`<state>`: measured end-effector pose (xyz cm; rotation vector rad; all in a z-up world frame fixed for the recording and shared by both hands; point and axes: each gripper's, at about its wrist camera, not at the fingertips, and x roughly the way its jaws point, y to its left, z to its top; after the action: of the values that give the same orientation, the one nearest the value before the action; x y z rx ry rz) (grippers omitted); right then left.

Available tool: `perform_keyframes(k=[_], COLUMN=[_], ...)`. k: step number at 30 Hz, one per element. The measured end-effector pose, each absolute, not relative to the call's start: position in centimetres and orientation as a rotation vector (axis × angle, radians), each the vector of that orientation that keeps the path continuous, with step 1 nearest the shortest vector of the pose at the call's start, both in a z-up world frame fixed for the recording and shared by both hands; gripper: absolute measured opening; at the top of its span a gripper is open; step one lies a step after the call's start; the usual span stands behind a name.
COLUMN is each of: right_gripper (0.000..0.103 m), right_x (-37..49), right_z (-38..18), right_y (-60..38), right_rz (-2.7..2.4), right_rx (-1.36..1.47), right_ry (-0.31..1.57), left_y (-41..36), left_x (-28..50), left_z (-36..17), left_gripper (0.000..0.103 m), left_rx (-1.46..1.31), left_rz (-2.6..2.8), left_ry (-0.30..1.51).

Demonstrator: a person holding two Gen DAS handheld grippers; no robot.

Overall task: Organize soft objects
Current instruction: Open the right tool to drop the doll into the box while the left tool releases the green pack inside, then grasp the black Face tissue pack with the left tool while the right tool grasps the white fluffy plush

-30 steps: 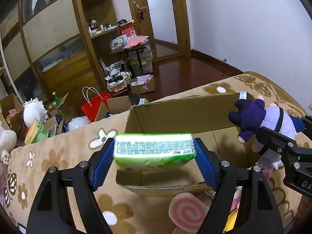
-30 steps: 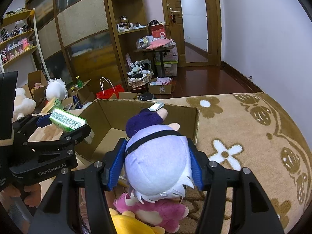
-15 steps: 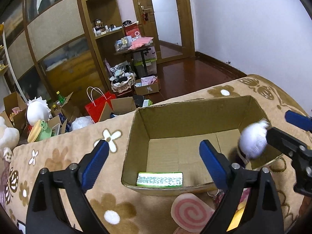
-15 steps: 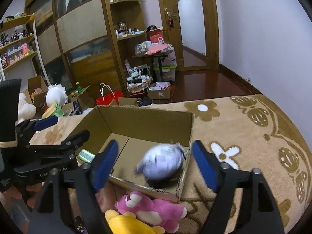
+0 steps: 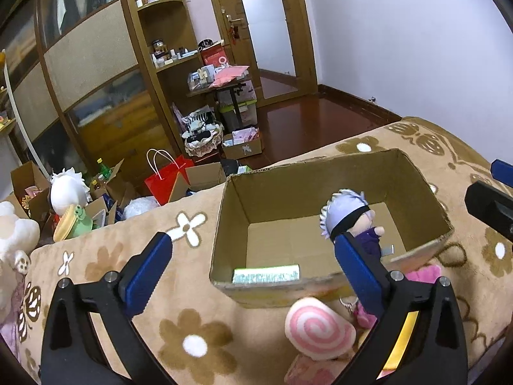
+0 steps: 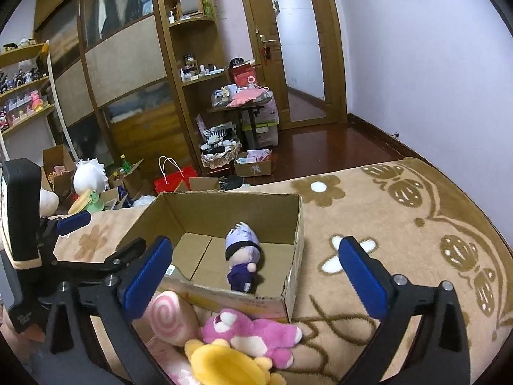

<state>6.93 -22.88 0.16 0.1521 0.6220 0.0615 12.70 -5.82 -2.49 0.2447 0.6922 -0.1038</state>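
Note:
An open cardboard box sits on a tan flowered blanket. Inside it lie a green tissue pack at the near wall and a small doll with lavender hair and purple clothes. My left gripper is open and empty, above the box's near edge. My right gripper is open and empty, above the box's near right corner. In front of the box lie a pink swirl plush, a pink bear plush and a yellow plush.
The blanket extends to the right of the box. Beyond its far edge the floor holds a red bag, cardboard boxes, a white plush and a basket. Wooden shelves and a door stand behind.
Both grippers opened. The tissue pack dropped from my left gripper into the box and the doll dropped from my right gripper into the box. Both grippers have drawn back and up.

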Motion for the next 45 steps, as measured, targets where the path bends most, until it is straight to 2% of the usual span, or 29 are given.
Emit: perform_keyframes(k=[22, 39, 45], right_gripper=[0.103, 0.103, 0.100], right_x=[-1.7, -2.8, -2.4], right_z=[3.2, -2.1, -5.3], right_y=[-21.0, -17.8, -16.0], right_rz=[0.070, 0.132, 0.175], right_rx=[0.119, 0.105, 0.068], right_ry=[0.707, 0.930, 1.057], left_y=[-3.4, -2.2, -2.3], left_x=[3.5, 4.2, 5.0], left_z=[1.8, -5.0, -7.1], left_gripper=[0.101, 0.101, 0.101], left_rx=[0.211, 0.202, 0.199], left_rz=[-0.124, -0.133, -0.155], left_ry=[0.858, 1.165, 1.258])
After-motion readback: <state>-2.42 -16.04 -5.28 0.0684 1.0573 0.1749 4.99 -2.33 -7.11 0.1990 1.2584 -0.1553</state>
